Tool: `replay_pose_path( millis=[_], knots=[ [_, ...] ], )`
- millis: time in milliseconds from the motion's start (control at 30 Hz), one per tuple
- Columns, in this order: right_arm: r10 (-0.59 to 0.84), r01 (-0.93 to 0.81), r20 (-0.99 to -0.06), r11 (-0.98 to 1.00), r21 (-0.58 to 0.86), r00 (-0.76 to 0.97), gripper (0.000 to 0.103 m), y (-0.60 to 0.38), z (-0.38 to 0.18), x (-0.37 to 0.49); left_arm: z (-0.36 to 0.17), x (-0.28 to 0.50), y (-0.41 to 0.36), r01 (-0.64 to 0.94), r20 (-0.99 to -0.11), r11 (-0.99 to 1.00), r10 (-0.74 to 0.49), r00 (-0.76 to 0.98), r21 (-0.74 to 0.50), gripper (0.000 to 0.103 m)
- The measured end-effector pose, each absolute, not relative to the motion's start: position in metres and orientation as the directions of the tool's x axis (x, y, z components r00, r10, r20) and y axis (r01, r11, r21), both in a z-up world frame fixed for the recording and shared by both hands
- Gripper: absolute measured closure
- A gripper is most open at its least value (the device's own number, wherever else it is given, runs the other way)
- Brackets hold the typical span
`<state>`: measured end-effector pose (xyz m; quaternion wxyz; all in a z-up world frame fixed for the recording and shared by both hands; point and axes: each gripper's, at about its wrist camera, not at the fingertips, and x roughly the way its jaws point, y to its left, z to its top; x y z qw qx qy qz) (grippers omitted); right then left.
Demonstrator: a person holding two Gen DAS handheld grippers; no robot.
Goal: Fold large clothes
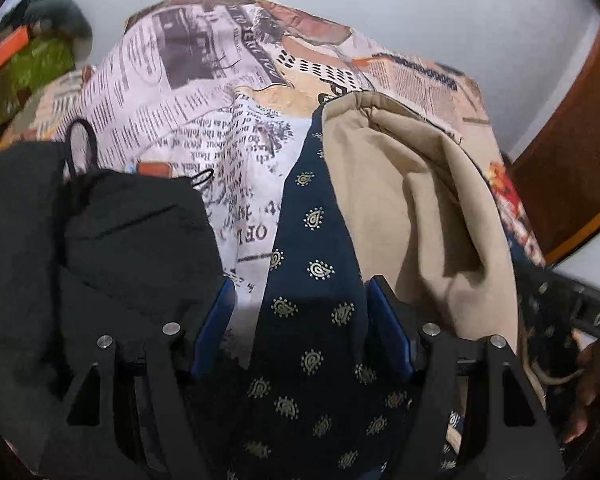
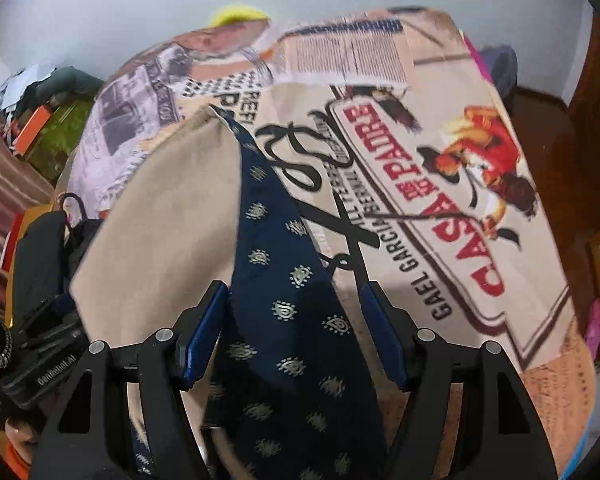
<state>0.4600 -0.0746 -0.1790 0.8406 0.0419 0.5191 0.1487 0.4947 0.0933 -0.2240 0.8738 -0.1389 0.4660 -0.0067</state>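
Blue spotted cloth [image 1: 312, 320] runs between both grippers' jaws, left gripper [image 1: 302, 320] and right gripper [image 2: 292, 320]; grasping it or not, unclear. One cloth, two grippers.

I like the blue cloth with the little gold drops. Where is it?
In both wrist views the blue cloth runs up the middle between each gripper's fingers, lying on the printed sheet beside the beige cloth.

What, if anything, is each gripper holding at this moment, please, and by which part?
The navy paisley cloth runs between the pads of both the left gripper and the right gripper, near its edge. Whether the pads actually press on it cannot be told.
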Motion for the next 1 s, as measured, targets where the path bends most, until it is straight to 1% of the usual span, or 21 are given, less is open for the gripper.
replay_pose_path(
  millis=[33,67,100,133,167,200,233,267,300,367,433,600,733,867,1000],
  knots=[
    [0.305,-0.212,-0.853,0.949,0.234,0.422,0.039,-0.076,-0.179,0.459,-0.226,0.495,0.097,-0.120,-0.809,0.951,-0.172,0.562,-0.285,0.039],
    [0.313,-0.220,-0.849,0.946,0.238,0.425,0.044,-0.077,-0.178,0.458,-0.228,0.495,0.100,-0.119,-0.803,0.938,-0.207,0.559,-0.325,0.042],
    [0.323,-0.227,-0.846,0.942,0.246,0.424,0.052,-0.077,-0.177,0.457,-0.230,0.495,0.104,-0.116,-0.794,0.921,-0.251,0.553,-0.372,0.049],
    [0.331,-0.230,-0.844,0.940,0.253,0.423,0.057,-0.076,-0.176,0.457,-0.231,0.494,0.106,-0.118,-0.787,0.906,-0.282,0.549,-0.407,0.053],
    [0.331,-0.225,-0.843,0.940,0.256,0.424,0.065,-0.077,-0.174,0.456,-0.231,0.493,0.108,-0.121,-0.784,0.898,-0.296,0.546,-0.424,0.057],
    [0.328,-0.222,-0.843,0.941,0.254,0.427,0.073,-0.077,-0.172,0.454,-0.231,0.492,0.108,-0.118,-0.783,0.895,-0.304,0.543,-0.429,0.068],
    [0.327,-0.219,-0.842,0.942,0.254,0.429,0.079,-0.077,-0.171,0.453,-0.229,0.491,0.106,-0.112,-0.786,0.902,-0.298,0.541,-0.418,0.083],
    [0.324,-0.209,-0.842,0.944,0.256,0.432,0.089,-0.079,-0.169,0.452,-0.226,0.490,0.104,-0.102,-0.791,0.909,-0.293,0.537,-0.405,0.092],
    [0.331,-0.201,-0.840,0.942,0.268,0.431,0.091,-0.080,-0.167,0.452,-0.223,0.488,0.101,-0.087,-0.794,0.913,-0.295,0.532,-0.398,0.094],
    [0.357,-0.192,-0.831,0.934,0.302,0.427,0.092,-0.086,-0.160,0.446,-0.211,0.479,0.097,-0.069,-0.798,0.936,-0.255,0.547,-0.346,0.094],
    [0.363,-0.196,-0.820,0.931,0.306,0.443,0.093,-0.091,-0.148,0.437,-0.197,0.468,0.094,-0.045,-0.790,0.948,-0.236,0.566,-0.315,0.094],
    [0.392,-0.292,-0.775,0.915,0.277,0.495,0.093,-0.104,-0.104,0.391,-0.148,0.423,0.091,0.034,-0.744,0.961,-0.235,0.626,-0.274,0.094],
    [0.403,-0.384,-0.742,0.899,0.211,0.536,0.093,-0.111,-0.076,0.338,-0.114,0.377,0.089,0.100,-0.705,0.964,-0.248,0.665,-0.245,0.095],
    [0.420,-0.421,-0.727,0.886,0.197,0.543,0.093,-0.119,-0.061,0.292,-0.100,0.331,0.090,0.146,-0.691,0.960,-0.273,0.670,-0.237,0.095],
    [0.413,-0.426,-0.741,0.885,0.189,0.529,0.093,-0.126,-0.068,0.260,-0.104,0.292,0.091,0.149,-0.700,0.964,-0.264,0.663,-0.222,0.094]
  ],
)
